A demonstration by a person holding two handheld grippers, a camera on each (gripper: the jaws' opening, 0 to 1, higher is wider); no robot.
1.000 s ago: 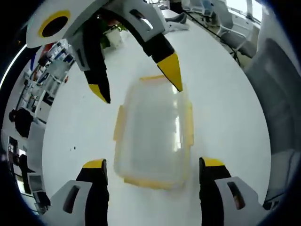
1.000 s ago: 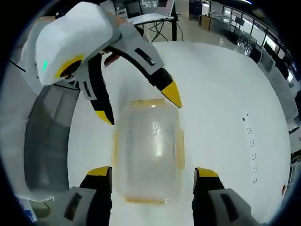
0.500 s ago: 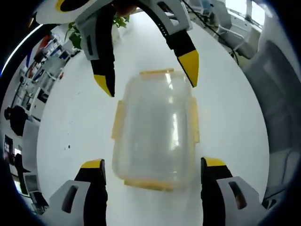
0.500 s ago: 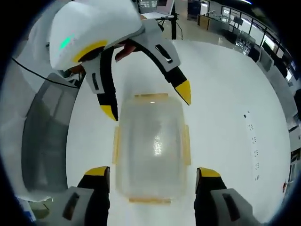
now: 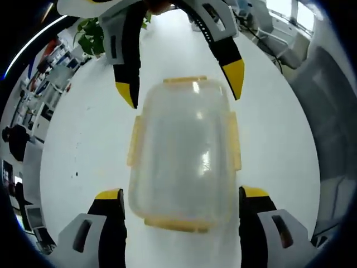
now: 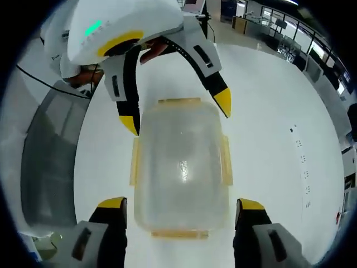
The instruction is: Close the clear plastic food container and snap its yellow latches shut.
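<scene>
Both wide-spread hand-held grippers (image 5: 177,198) (image 6: 181,204) straddle opposite ends of the container (image 5: 181,153).

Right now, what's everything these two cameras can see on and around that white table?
Food container: one, clear plastic, lid on, middle of the table between both grippers.
Latches: four, yellow, one on each side of the container, flaring outward.
Table: one, white, under the container.
Chair: one, grey, beside the table.
Potted plant: one, green, beyond the table's far edge.
Left gripper: white and black, yellow-tipped jaws spread either side of the container.
Right gripper: the same, facing it from the opposite end.
</scene>
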